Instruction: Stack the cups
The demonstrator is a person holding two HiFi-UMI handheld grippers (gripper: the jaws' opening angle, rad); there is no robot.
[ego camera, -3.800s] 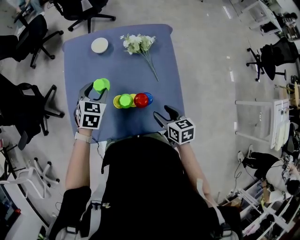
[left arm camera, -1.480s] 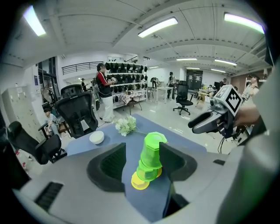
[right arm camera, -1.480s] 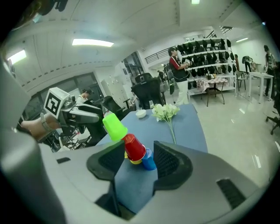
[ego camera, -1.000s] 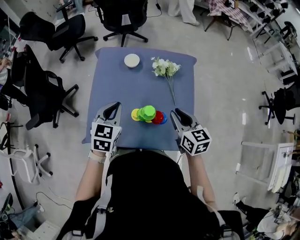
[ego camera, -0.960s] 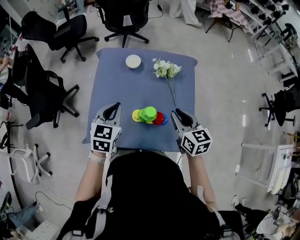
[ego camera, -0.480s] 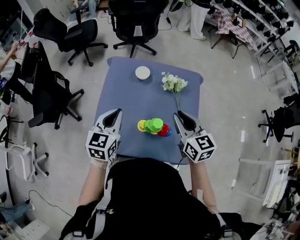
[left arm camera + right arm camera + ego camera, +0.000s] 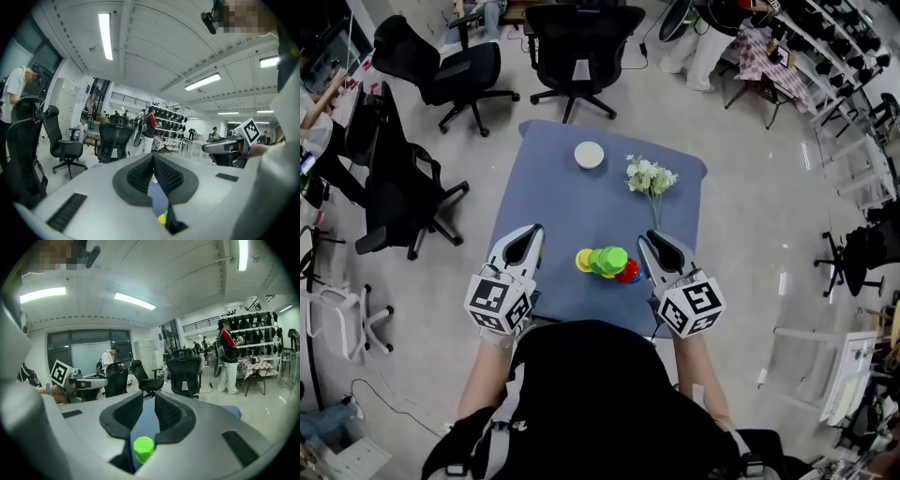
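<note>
The cups sit bunched near the front of the blue table point(image 7: 572, 202): a green cup point(image 7: 609, 260) on top, a yellow one point(image 7: 583, 261) to its left, a red one point(image 7: 630, 273) to its right with a blue rim behind it. My left gripper point(image 7: 529, 236) hovers left of the bunch, shut with nothing between its pads point(image 7: 140, 173). My right gripper point(image 7: 652, 241) hovers to the right with its jaws a little apart and empty. In the right gripper view the green cup point(image 7: 143, 448) shows low down, below the gap. A yellow-green bit of cup point(image 7: 162, 218) shows under the left jaws.
A white round dish point(image 7: 589, 155) and a bunch of white flowers point(image 7: 650, 178) lie on the far half of the table. Black office chairs stand behind point(image 7: 581, 37) and to the left point(image 7: 403, 192). People stand further back in the room.
The green cup that the left gripper held earlier now sits on the bunch. Over the last second both grippers have risen and drawn back from the cups.
</note>
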